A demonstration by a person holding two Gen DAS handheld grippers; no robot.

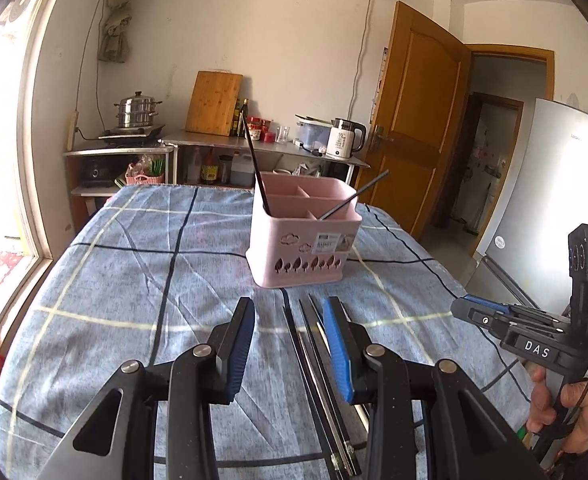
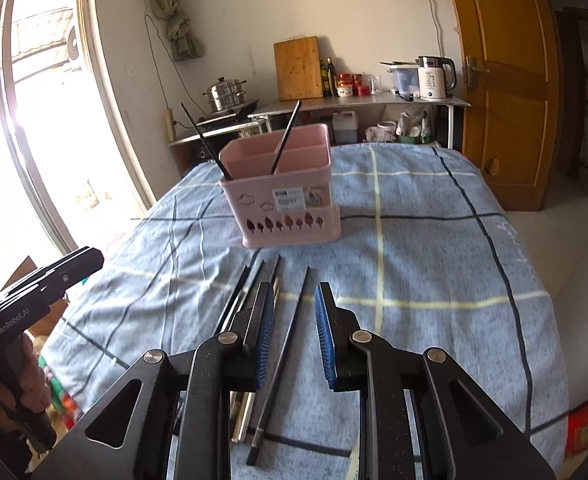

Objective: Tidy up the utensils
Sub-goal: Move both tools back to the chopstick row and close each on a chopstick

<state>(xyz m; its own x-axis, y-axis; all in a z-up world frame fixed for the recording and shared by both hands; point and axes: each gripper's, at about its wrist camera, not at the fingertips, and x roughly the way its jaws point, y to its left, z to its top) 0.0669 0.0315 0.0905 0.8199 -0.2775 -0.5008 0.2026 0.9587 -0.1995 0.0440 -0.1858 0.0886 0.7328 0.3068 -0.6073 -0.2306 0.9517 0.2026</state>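
One pink holder (image 1: 304, 236) is set on the blue checked cloth (image 1: 133, 280), and two black chopsticks (image 1: 255, 168) are stood in it. More chopsticks (image 2: 283, 340), too bunched to be counted, are laid just before it. The left gripper (image 1: 289, 344) and right gripper (image 2: 294, 332) are both held open and empty above them.

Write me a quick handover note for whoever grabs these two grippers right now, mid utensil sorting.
Left gripper: open, empty, above the cloth just left of the loose chopsticks.
Right gripper: open, empty, one dark chopstick lying on the cloth below its gap.
Pink utensil holder stands upright on the blue checked tablecloth, beyond the pile.
Done: two chopsticks already lean in the holder's compartments.
Left: the several loose chopsticks go in the holder.
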